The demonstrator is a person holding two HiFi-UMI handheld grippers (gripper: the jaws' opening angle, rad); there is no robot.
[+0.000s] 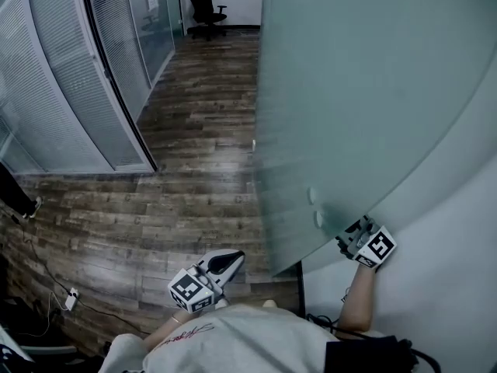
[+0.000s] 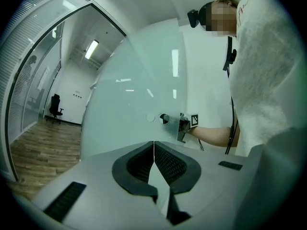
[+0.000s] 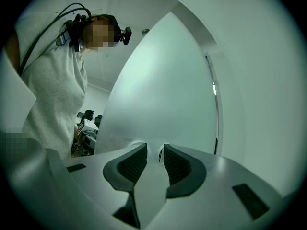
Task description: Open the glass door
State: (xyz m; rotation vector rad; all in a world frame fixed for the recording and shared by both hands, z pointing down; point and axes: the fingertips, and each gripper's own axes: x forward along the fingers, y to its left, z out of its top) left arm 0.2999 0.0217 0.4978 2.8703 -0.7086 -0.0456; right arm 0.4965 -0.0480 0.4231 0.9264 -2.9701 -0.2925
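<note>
Reaching round the edge of the glass door, the right gripper clasped its knob. The left gripper hung clenched, empty.

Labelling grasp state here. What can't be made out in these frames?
- Whether right gripper holds the knob: head view, frosted glass door hides the jaws; right gripper view, jaws cover most of it.
- Same jaws in left gripper view: blurred through the frosting.
- Person at head view's left edge: cut off, only leg and shoe.
</note>
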